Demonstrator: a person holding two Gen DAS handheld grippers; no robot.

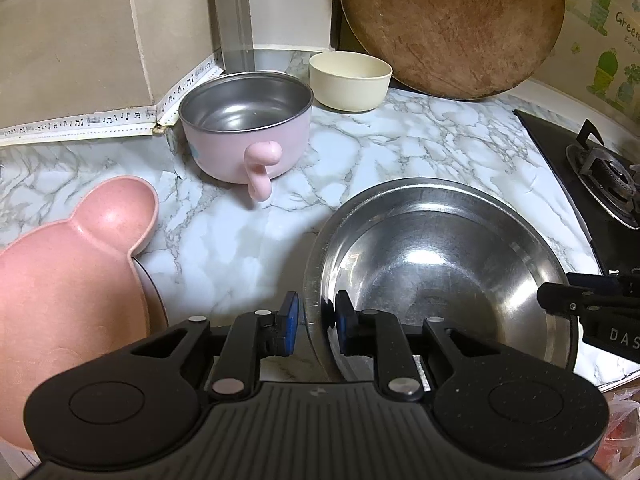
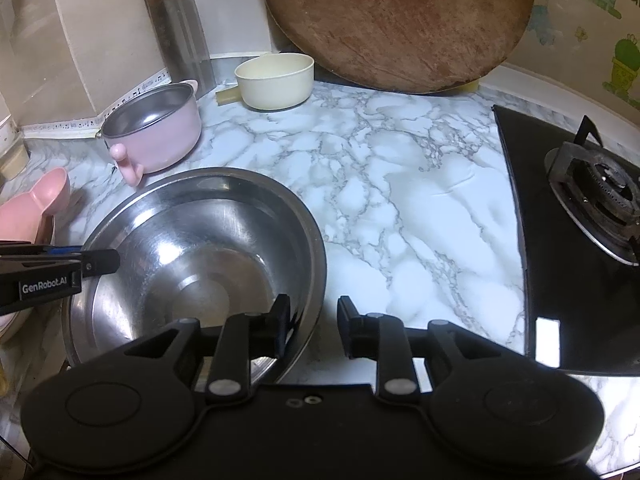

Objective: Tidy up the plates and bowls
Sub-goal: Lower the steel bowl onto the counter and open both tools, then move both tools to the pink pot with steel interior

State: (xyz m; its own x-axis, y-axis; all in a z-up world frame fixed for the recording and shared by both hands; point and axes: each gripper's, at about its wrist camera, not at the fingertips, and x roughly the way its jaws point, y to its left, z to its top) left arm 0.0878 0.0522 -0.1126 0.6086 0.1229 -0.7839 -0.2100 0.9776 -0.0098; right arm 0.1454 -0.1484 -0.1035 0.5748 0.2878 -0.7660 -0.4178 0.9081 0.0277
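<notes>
A large steel bowl (image 1: 440, 264) (image 2: 192, 240) rests on the marble counter (image 1: 240, 240). My left gripper (image 1: 316, 304) is shut on the bowl's near left rim, one blue pad outside and one inside. My right gripper (image 2: 314, 312) straddles the opposite rim. It stands open: one finger is inside the bowl, the other is outside, and counter shows between that outer finger and the rim. Each gripper appears in the other's view, the right gripper (image 1: 560, 292) and the left gripper (image 2: 100, 258). A pink steel-lined pot (image 1: 248, 132) and a cream bowl (image 1: 350, 80) stand behind.
A pink bear-shaped plate (image 1: 72, 264) (image 2: 36, 208) lies on another dish at the left. A round wooden board (image 1: 452, 24) and a cleaver (image 1: 236, 12) lean on the back wall. A black gas stove (image 2: 580, 220) fills the right side. Bare marble lies between bowl and stove.
</notes>
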